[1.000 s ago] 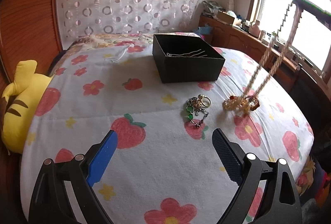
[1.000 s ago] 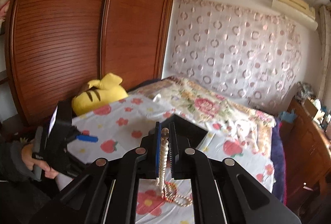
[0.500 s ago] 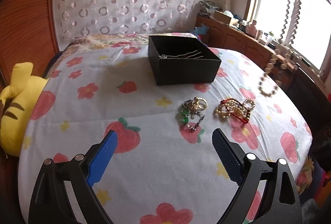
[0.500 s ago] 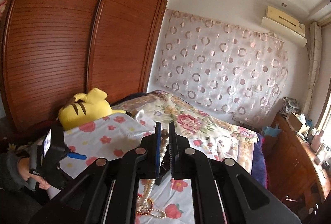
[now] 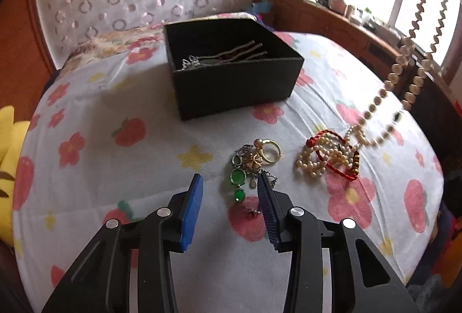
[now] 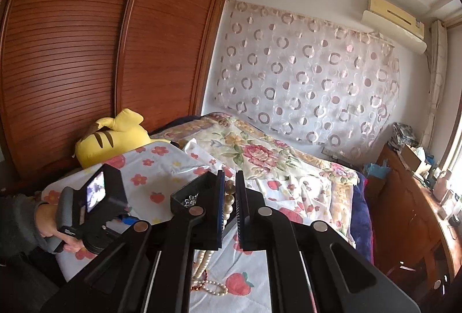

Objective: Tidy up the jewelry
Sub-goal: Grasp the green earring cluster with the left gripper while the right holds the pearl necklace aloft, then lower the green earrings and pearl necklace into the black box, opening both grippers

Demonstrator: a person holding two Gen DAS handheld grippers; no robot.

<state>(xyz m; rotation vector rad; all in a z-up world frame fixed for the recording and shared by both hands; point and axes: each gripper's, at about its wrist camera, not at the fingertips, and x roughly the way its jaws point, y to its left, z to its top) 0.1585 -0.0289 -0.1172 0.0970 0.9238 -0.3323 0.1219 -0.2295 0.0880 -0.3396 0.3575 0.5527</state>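
Pinched between the nearly closed fingers of the right gripper (image 6: 229, 194) and trailing limp to the bedspread (image 5: 115, 99) below, pearl necklace (image 5: 372, 107), light, slippery, best gripped across several beads; left gripper (image 5: 229, 185) spread just short of the green-stone chain (image 5: 239, 177).

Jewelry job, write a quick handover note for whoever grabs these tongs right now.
Right tongs: shut on the pearl necklace, lifted, its tail still on the bedspread.
Left tongs: open, low over the green-stone chain and gold ring.
Black box: holds the hairpins.
Left: the necklace, the smaller pearl strand with red cord, chain and ring go in the box.
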